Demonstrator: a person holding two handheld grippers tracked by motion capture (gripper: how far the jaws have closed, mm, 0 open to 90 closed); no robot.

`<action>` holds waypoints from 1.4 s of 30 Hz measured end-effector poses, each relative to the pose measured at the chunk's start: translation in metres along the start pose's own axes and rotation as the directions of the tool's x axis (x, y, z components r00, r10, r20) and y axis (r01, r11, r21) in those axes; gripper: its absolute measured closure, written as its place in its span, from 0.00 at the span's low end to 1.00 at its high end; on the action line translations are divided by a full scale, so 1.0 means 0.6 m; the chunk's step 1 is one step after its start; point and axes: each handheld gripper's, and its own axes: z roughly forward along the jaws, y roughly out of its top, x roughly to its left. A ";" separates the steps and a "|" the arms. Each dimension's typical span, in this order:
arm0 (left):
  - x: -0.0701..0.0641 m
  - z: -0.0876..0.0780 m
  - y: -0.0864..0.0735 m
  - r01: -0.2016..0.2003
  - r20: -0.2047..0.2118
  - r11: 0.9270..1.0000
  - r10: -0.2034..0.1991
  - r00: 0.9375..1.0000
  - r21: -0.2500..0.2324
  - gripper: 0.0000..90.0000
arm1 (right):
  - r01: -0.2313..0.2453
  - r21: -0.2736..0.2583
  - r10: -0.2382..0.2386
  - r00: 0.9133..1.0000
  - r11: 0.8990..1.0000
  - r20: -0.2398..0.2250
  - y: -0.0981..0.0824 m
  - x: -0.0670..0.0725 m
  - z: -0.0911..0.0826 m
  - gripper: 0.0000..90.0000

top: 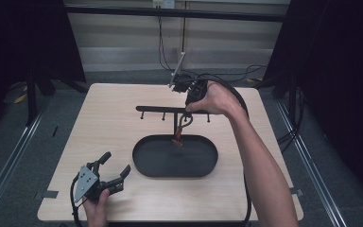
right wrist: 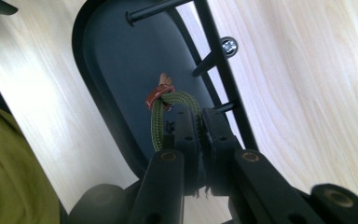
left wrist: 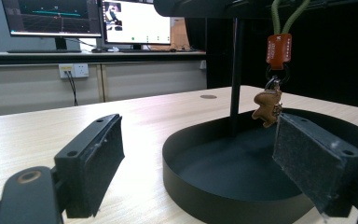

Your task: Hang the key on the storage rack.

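The right gripper (right wrist: 200,135) had its jaws clamped on a green cord loop (right wrist: 161,116), from which a red tag (left wrist: 278,48) and a brown charm (left wrist: 268,108) dangled over the black oval tray (top: 144,165), beside what looked like a hook on the stand (top: 170,109). The left gripper (top: 114,166) rested wide apart, holding nothing, on the table (top: 108,123)

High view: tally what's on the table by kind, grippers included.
Grippers: 2 (left gripper, right gripper)
Black tray stand: 1
Green cord keychain: 1
Total: 4
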 end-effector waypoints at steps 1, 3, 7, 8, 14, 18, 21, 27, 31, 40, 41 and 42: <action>0.000 0.000 0.000 0.000 -0.005 1.000 0.000 1.000 0.000 0.18 | -0.003 -0.005 0.003 1.000 1.000 0.000 0.000 -0.001 0.000 0.95; 0.000 0.000 0.000 0.002 -0.002 1.000 -0.002 1.000 -0.001 0.18 | -0.008 -0.009 0.008 1.000 1.000 0.003 0.000 -0.004 0.001 0.95; 0.000 0.000 0.000 0.003 0.000 1.000 -0.003 1.000 -0.001 0.18 | -0.009 -0.013 0.009 1.000 1.000 0.006 0.001 -0.006 0.002 0.95; 0.000 0.000 0.000 0.003 -0.001 1.000 -0.003 1.000 -0.001 0.18 | -0.011 -0.009 0.011 1.000 1.000 0.003 0.001 -0.005 0.002 0.95; 0.000 0.000 0.000 0.004 0.000 1.000 -0.004 1.000 -0.001 0.18 | -0.003 -0.018 0.003 1.000 1.000 0.010 0.003 -0.004 0.006 0.94; 0.000 0.000 0.000 0.004 0.000 1.000 -0.004 1.000 -0.002 0.18 | 0.001 -0.027 0.000 1.000 1.000 0.010 0.003 0.000 0.007 0.94; -0.001 0.000 0.000 0.005 0.000 1.000 -0.005 1.000 -0.002 0.18 | -0.001 -0.035 0.001 1.000 0.999 0.009 0.003 0.001 0.009 0.93; 0.000 0.000 0.000 0.003 0.000 1.000 -0.003 1.000 -0.001 0.18 | -0.011 -0.036 0.011 1.000 0.999 0.022 0.002 0.002 0.008 0.90; -0.001 0.000 0.000 0.006 0.000 1.000 -0.006 1.000 -0.001 0.18 | -0.025 -0.038 0.025 1.000 0.999 0.018 -0.002 -0.001 0.009 0.88; 0.000 0.000 0.000 0.003 0.000 1.000 -0.003 1.000 -0.001 0.18 | -0.059 -0.088 0.059 0.998 0.994 0.007 -0.023 -0.002 -0.005 0.79; 0.000 0.000 0.000 0.003 0.000 1.000 -0.003 1.000 -0.001 0.18 | -0.060 -0.098 0.060 0.998 0.993 -0.002 -0.027 -0.002 -0.006 0.77; -0.001 0.001 0.000 0.009 0.000 1.000 -0.009 1.000 -0.005 0.18 | -0.064 -0.108 0.063 0.998 0.992 -0.014 -0.031 -0.003 -0.006 0.73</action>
